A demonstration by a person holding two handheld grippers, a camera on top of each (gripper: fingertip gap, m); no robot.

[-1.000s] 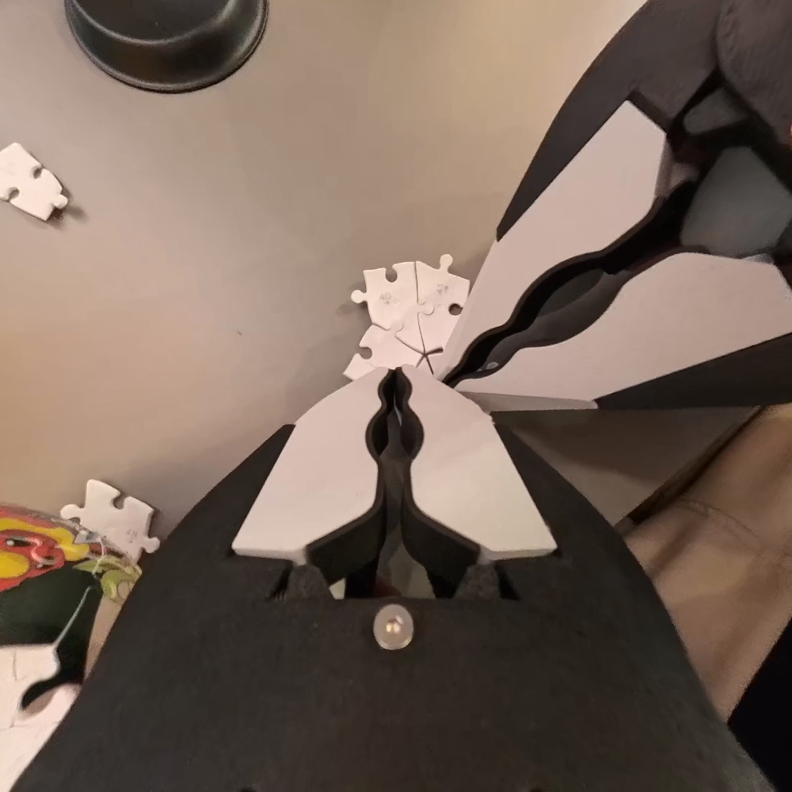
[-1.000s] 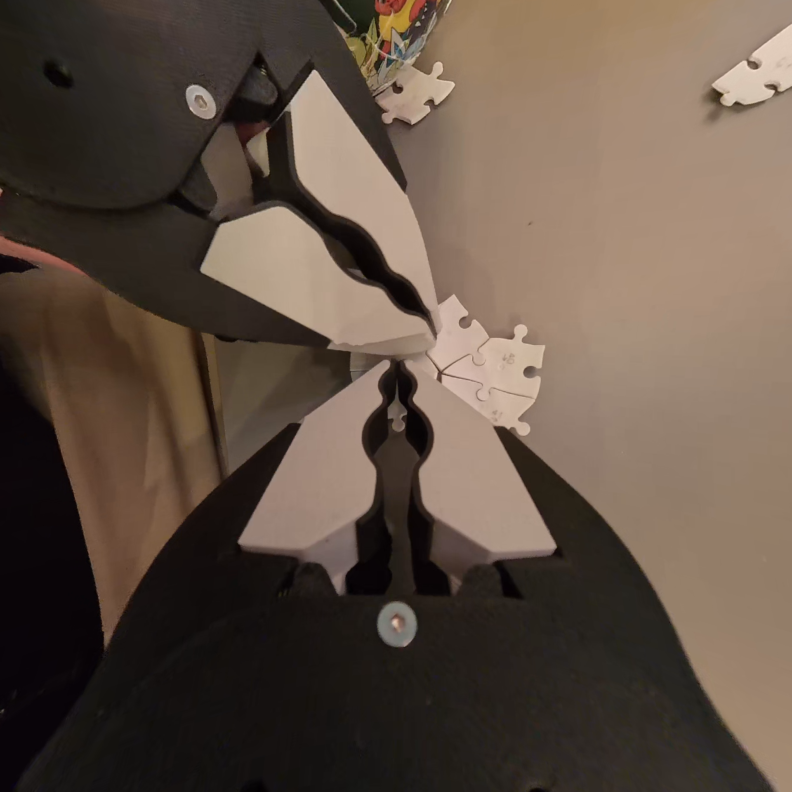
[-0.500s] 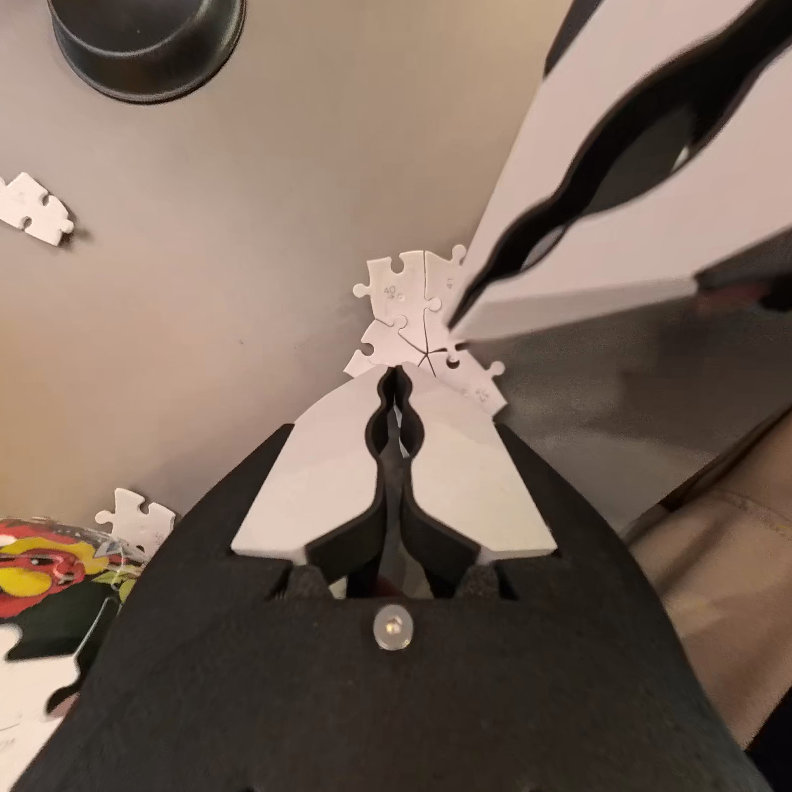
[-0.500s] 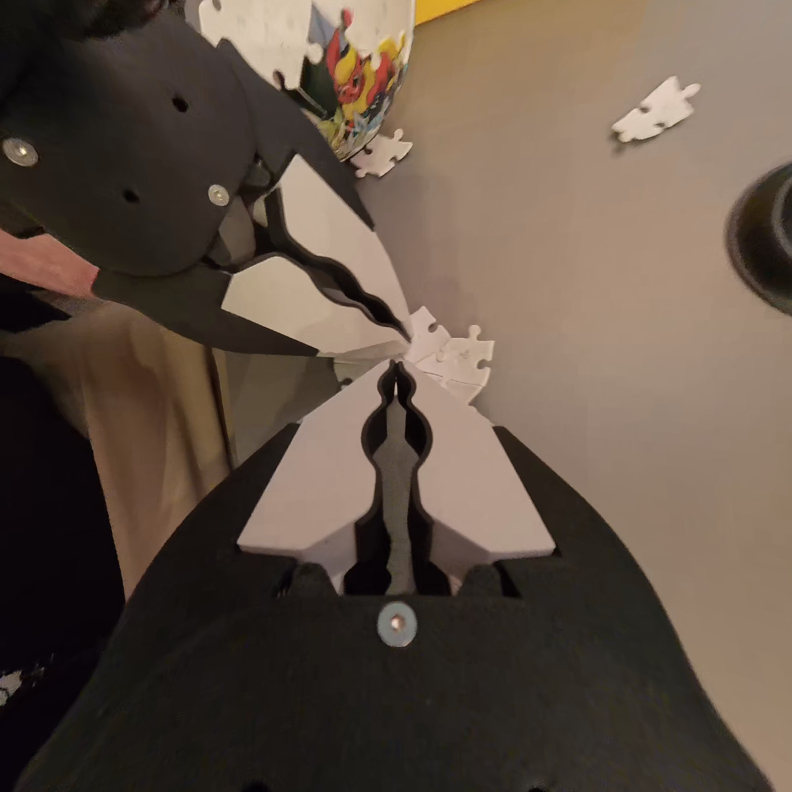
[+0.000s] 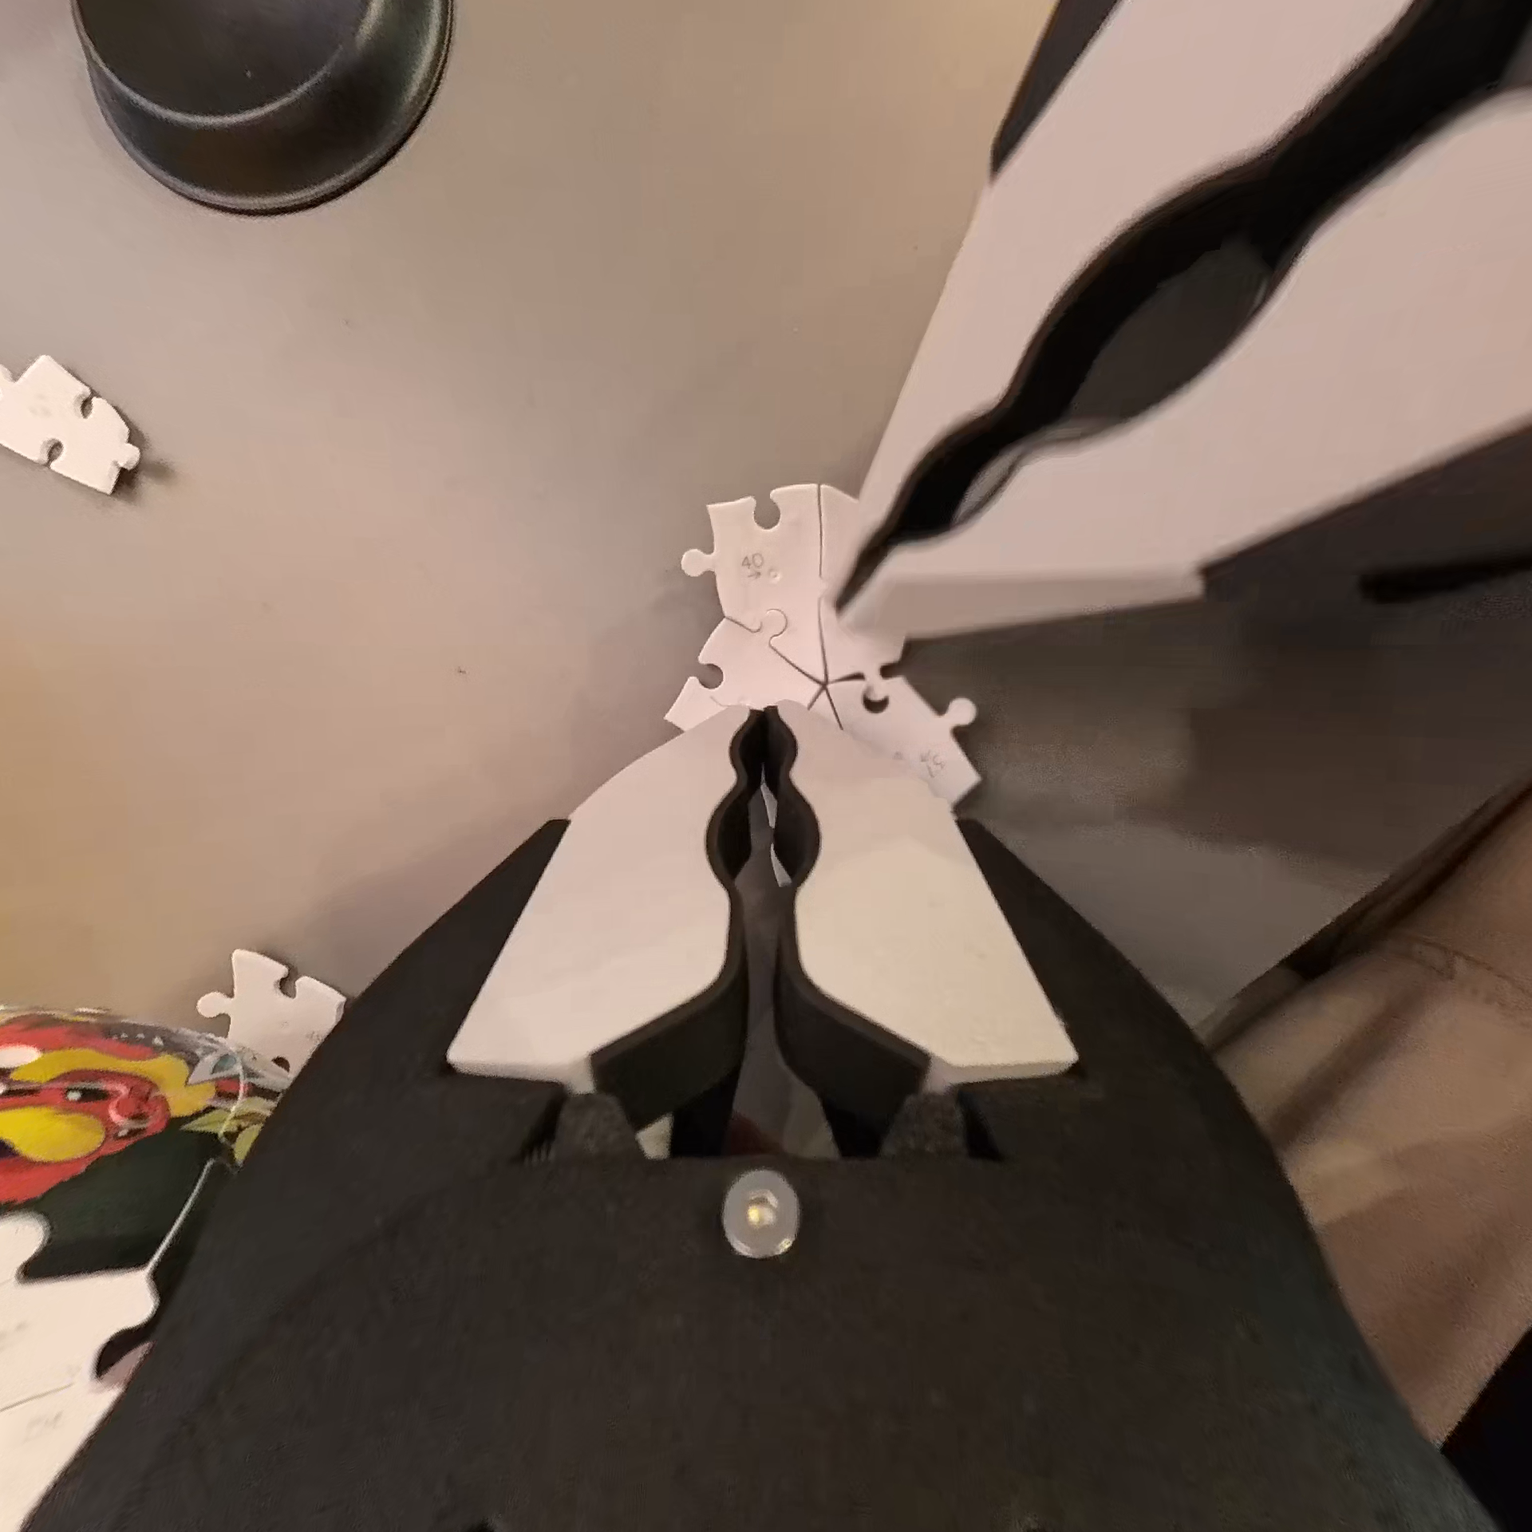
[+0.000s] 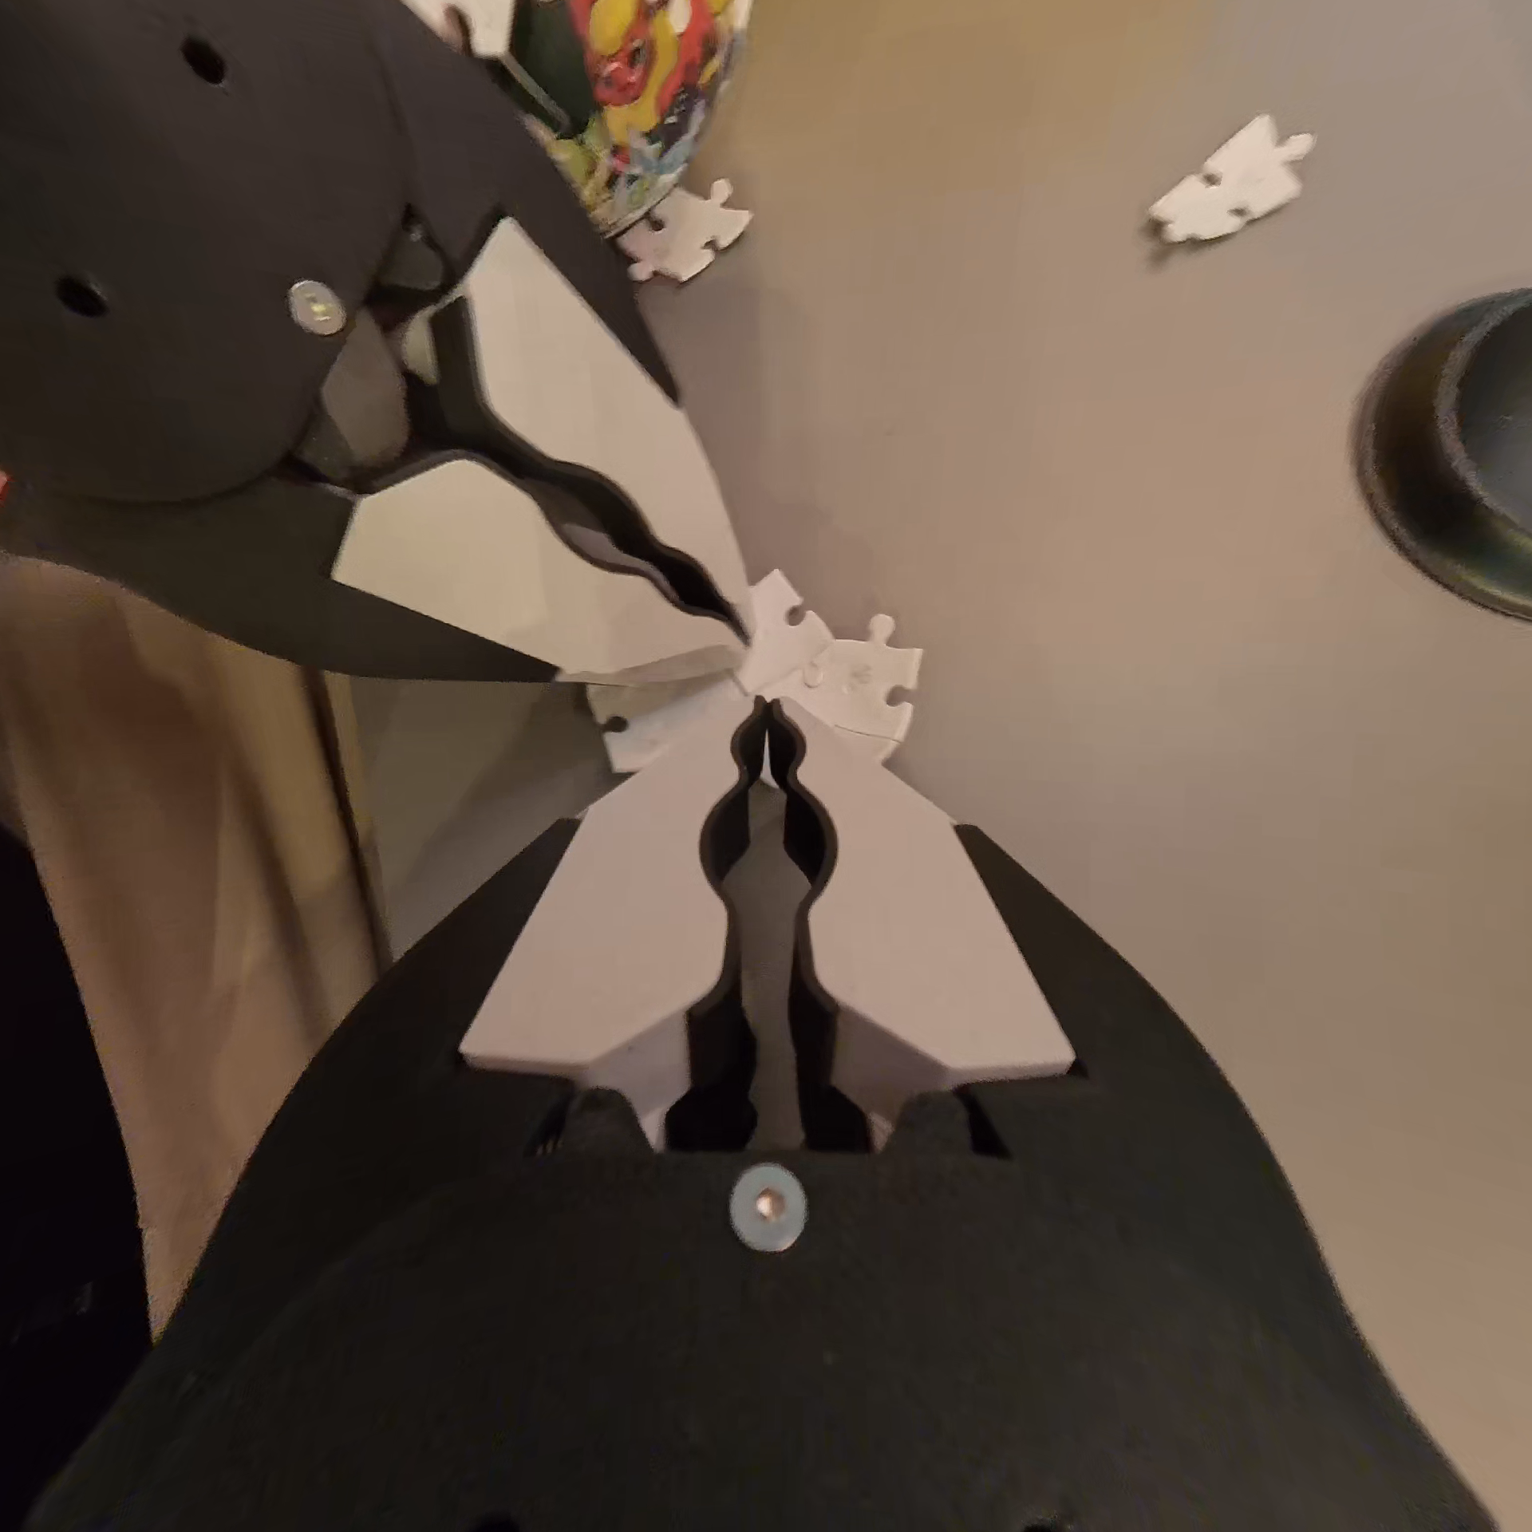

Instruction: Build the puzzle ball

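Note:
A small cluster of joined white puzzle pieces (image 5: pixel 767 580), plain side up, is held just above the grey table. My left gripper (image 5: pixel 763 717) is shut on the cluster's near edge. My right gripper (image 5: pixel 850 584) comes in from the upper right and is shut on the cluster's right-hand piece. In the right wrist view the cluster (image 6: pixel 866 676) sits between my right gripper (image 6: pixel 767 709) and my left gripper (image 6: pixel 738 634). The partly built colourful puzzle ball (image 6: pixel 655 91) stands behind the left gripper; it also shows in the left wrist view (image 5: pixel 99 1111).
A black ring stand (image 5: pixel 257 99) sits on the table (image 5: pixel 497 414) at the far side; it also shows in the right wrist view (image 6: pixel 1459 464). Loose white pieces (image 5: pixel 70 423) (image 5: pixel 273 1007) (image 6: pixel 1227 182) (image 6: pixel 688 228) lie about. The table edge (image 5: pixel 1368 904) runs close by, with beige fabric (image 5: pixel 1409 1161) beyond it. Less than 4 cm separates the two grippers' tips.
My right gripper has shifted from the cluster's near right side to its farther right piece. Its view has swung so the ball and black stand now show. The left gripper has kept its hold.

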